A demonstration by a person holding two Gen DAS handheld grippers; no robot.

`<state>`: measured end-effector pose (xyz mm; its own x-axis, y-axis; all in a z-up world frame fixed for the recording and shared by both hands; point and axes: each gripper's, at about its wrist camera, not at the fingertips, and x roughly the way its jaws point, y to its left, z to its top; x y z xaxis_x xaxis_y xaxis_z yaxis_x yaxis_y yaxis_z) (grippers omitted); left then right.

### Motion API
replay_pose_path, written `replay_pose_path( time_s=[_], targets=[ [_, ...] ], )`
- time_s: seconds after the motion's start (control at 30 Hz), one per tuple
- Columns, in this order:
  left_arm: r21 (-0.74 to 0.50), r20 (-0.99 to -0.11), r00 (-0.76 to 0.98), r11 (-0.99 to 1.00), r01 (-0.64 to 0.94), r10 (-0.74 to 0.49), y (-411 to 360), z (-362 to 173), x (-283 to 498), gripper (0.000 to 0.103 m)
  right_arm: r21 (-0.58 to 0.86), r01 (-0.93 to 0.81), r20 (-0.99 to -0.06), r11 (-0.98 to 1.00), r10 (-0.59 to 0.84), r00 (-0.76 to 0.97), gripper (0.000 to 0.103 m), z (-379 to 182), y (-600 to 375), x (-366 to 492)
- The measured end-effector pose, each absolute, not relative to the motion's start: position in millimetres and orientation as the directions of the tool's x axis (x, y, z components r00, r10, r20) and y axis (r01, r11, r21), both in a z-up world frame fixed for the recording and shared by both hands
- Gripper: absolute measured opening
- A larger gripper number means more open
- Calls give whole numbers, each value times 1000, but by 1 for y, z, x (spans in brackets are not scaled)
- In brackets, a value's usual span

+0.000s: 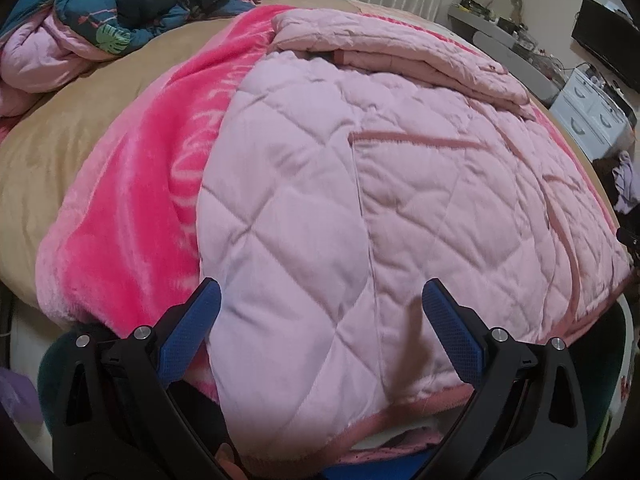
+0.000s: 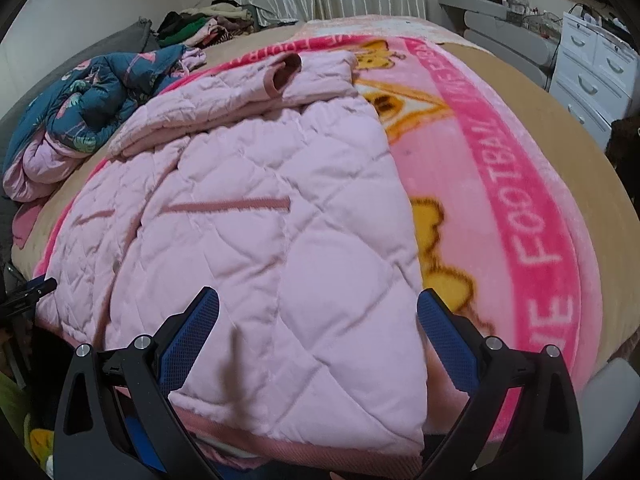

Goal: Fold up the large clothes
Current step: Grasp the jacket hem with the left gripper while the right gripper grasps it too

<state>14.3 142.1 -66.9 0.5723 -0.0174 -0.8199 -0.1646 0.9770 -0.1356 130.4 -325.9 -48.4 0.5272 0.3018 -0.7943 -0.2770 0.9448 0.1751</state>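
A large light-pink quilted jacket (image 1: 360,184) lies flat on the bed, hem toward me, with a sleeve folded across its far end (image 1: 400,52). It also shows in the right wrist view (image 2: 260,220), where the sleeve cuff (image 2: 286,72) lies at the top. My left gripper (image 1: 320,304) is open, its blue fingers either side of the jacket's near left hem. My right gripper (image 2: 318,308) is open over the jacket's near right hem. Neither holds fabric.
A bright pink fleece blanket (image 2: 520,220) with lettering lies under the jacket on a tan bedsheet (image 1: 72,132). A crumpled teal floral quilt (image 1: 132,4) sits at the far left. White drawers (image 2: 592,76) and a cluttered shelf (image 2: 492,4) stand to the right.
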Motion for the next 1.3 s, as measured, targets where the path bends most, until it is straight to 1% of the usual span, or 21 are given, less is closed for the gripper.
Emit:
replay_pose_path(
  time_s=[0.13,0.23,0.43,0.57,0.6,0.63,0.67,0.7,0.73,0.8,0.83,0.9,1.03,1.17,1.23,1.3],
  targets=[
    [-126,-823,568,981,-149,-19,141,-71,7,94,180,-269,-816,946,296,497,99,-58,-333,125],
    [-153,-815,579,975,-159,-33,146,-68,1,94,183,-273,-830,944,297,472,99,-63,-338,120],
    [-226,-812,578,956,-187,-79,161,-66,-7,94,260,-307,-849,916,368,379,99,-80,-343,108],
    [-234,-821,562,958,-166,-104,157,-68,-9,94,322,-313,-842,894,421,337,98,-91,-341,101],
    [-238,-822,559,957,-163,-109,157,-69,-9,94,345,-310,-836,886,440,327,93,-93,-340,98],
    [-240,-824,555,958,-159,-114,156,-70,-10,94,370,-309,-829,876,461,316,82,-94,-340,96],
    [-236,-826,553,959,-158,-112,156,-71,-10,94,404,-305,-815,862,491,308,75,-93,-341,94],
    [-232,-829,549,959,-161,-108,157,-72,-10,94,419,-304,-808,856,504,305,66,-92,-341,93],
    [-233,-831,545,958,-166,-108,158,-73,-10,94,428,-312,-798,848,517,311,51,-89,-340,90],
    [-237,-835,540,956,-174,-108,158,-76,-9,94,437,-345,-762,831,546,348,29,-75,-339,86],
    [-235,-834,541,957,-171,-108,157,-76,-8,94,436,-356,-751,826,553,362,24,-69,-338,86],
    [-233,-833,542,958,-169,-107,156,-77,-7,94,444,-385,-713,809,579,395,20,-53,-336,84],
    [-209,-841,535,959,-191,-77,153,-80,-7,94,422,-439,-668,793,599,441,19,-27,-328,85],
    [-202,-844,531,962,-183,-76,149,-81,-8,94,437,-446,-649,781,617,445,19,-20,-325,92],
    [-201,-846,528,962,-184,-76,148,-81,-9,94,447,-434,-658,782,617,432,21,-25,-325,96],
    [-211,-846,526,961,-180,-88,146,-83,-9,86,464,-416,-666,782,618,418,27,-31,-326,99]
  ],
)
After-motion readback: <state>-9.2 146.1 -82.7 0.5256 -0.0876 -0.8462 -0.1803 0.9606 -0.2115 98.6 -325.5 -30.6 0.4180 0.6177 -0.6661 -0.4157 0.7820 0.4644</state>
